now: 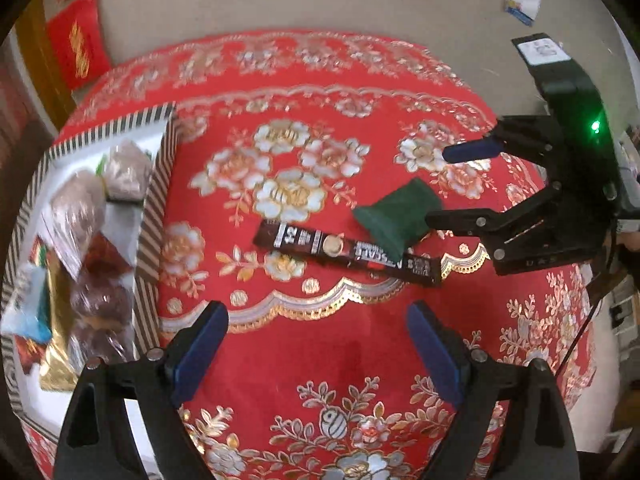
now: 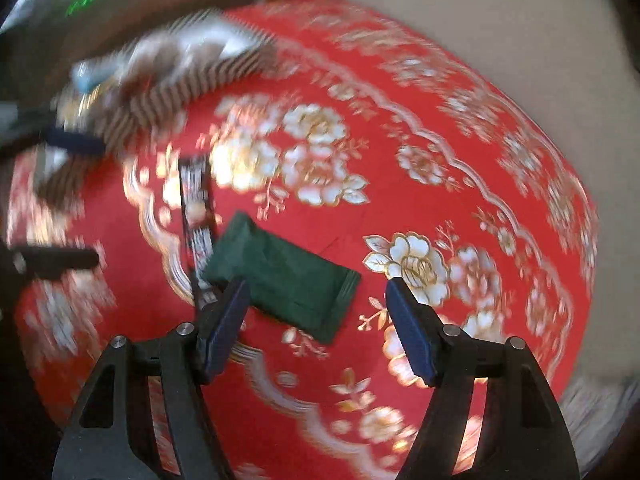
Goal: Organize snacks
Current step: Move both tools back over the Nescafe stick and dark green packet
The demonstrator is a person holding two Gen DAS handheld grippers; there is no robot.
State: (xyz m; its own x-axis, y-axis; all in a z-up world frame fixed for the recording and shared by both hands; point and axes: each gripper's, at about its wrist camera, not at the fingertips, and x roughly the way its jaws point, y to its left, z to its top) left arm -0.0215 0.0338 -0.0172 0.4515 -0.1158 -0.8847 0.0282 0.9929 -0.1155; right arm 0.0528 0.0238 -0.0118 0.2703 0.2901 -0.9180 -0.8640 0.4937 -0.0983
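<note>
Take the striped box (image 1: 154, 208) as the landmark: it sits at the left edge of the red floral tablecloth (image 1: 320, 340) and already holds a heap of wrapped snacks, while two items lie loose on the cloth to the right of the box, well apart from its wall. The nearer to the box is a long dark coffee stick (image 1: 348, 254); the green packet (image 2: 280, 276) lies at that stick's far end from the box, its edge overlapping or touching the stick. The left gripper (image 1: 318, 344) hangs over bare cloth on the near side of the stick, jaws spread wide with nothing between them; the right gripper (image 2: 316, 316) is also spread and empty, hovering over the green packet's near edge, one finger above the spot where packet and stick meet. The step in hand looks like picking up these last two items, one per gripper. To do it well, the right should shift farther from the box so both pads straddle the packet alone and do not catch the stick; the left should come forward, line its jaws across the stick's narrow width near its middle, then close, lift clear of the box wall and release inside
</note>
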